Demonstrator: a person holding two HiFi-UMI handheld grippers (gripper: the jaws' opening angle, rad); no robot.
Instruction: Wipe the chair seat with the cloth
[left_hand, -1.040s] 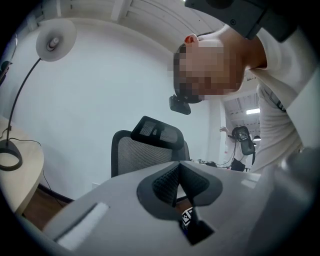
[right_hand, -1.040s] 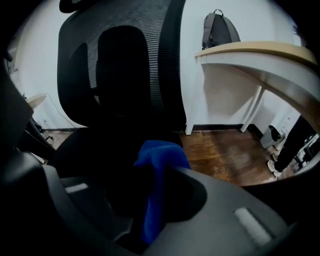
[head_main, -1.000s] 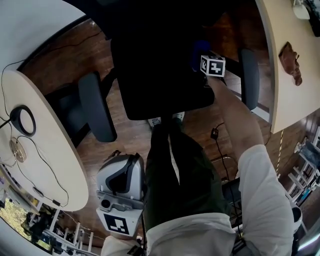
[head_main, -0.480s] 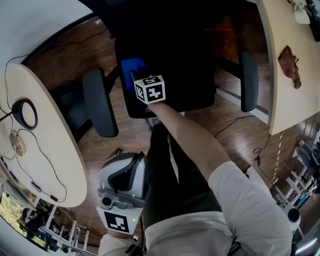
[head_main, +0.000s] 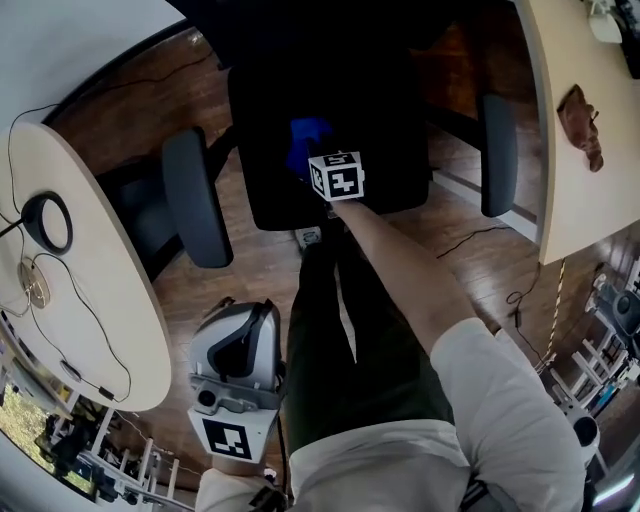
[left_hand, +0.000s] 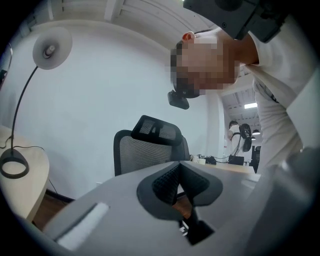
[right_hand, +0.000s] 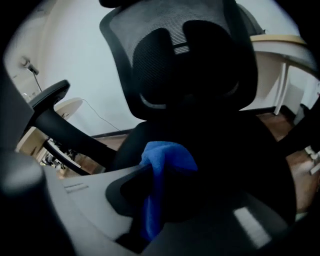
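now: wiping looks to be under way; the right tongs (head_main: 318, 160) are clenched on the blue cloth (head_main: 308, 138) and reach down over the chair seat (head_main: 385, 130).
cloth: bunched between the right jaws, its free end toward the front middle of the seat; i cannot tell whether it presses on the cushion.
left tongs (head_main: 243, 318): held back near the person's hip, well apart from the seat, jaws released with nothing between them.
next move: probably a sweep across the rest of the seat; it calls for keeping the cloth down on the dark cushion with steady pressure and steering clear of the armrests (head_main: 195, 210) on either side.
head view only: the whole seat outline from above, both armrests, the wooden floor (head_main: 250, 270) and the pale desk (head_main: 95, 300) at the left.
right gripper view only: the fold of cloth pinched deep in the jaws, and the mesh backrest (right_hand: 185, 55) rising behind the seat.
left gripper view only: its own empty jaws, the backrest and headrest against a white wall, and a desk lamp (left_hand: 50, 50); the seat itself is hidden behind the jaws.
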